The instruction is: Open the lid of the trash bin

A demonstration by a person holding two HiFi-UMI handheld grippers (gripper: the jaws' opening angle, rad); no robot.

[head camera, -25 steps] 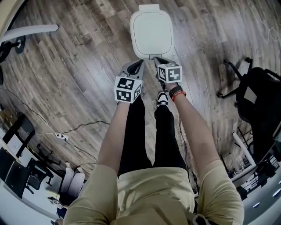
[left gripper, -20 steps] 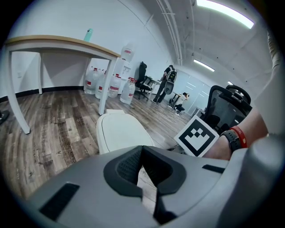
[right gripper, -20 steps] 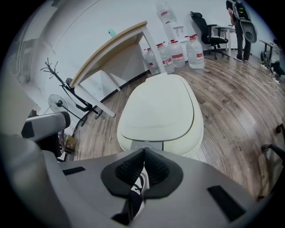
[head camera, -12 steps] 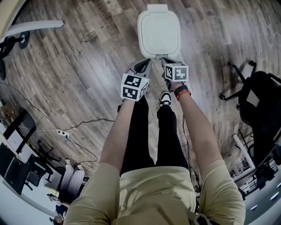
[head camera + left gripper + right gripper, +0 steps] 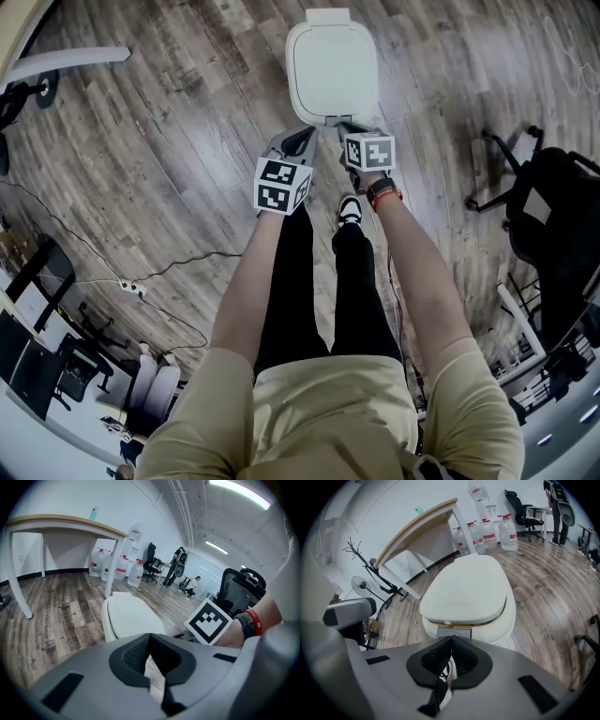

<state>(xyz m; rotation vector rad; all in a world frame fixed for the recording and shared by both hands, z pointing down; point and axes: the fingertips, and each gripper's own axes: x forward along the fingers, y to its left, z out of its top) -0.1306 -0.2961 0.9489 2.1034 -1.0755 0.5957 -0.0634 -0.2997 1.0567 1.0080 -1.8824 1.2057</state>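
A white trash bin [image 5: 333, 70] stands on the wood floor ahead of my feet, its lid [image 5: 468, 590] down. The left gripper [image 5: 307, 134] hovers just short of the bin's near-left corner, jaws shut and empty. In the left gripper view the bin [image 5: 129, 618] sits just beyond the shut left gripper [image 5: 150, 637]. The right gripper [image 5: 343, 127] is at the bin's near edge, also shut with nothing held. In the right gripper view the right gripper [image 5: 451, 640] points at a small grey panel [image 5: 454, 631] under the lid's front lip.
A black office chair [image 5: 553, 225] stands to the right. A white desk [image 5: 61, 522] and water bottles [image 5: 122, 564] lie beyond the bin. A cable [image 5: 159, 272] runs across the floor at the left. My shoe [image 5: 349, 208] is just behind the grippers.
The head view has shifted slightly. Both grippers have stayed shut at the bin's near edge, and the lid has not moved.
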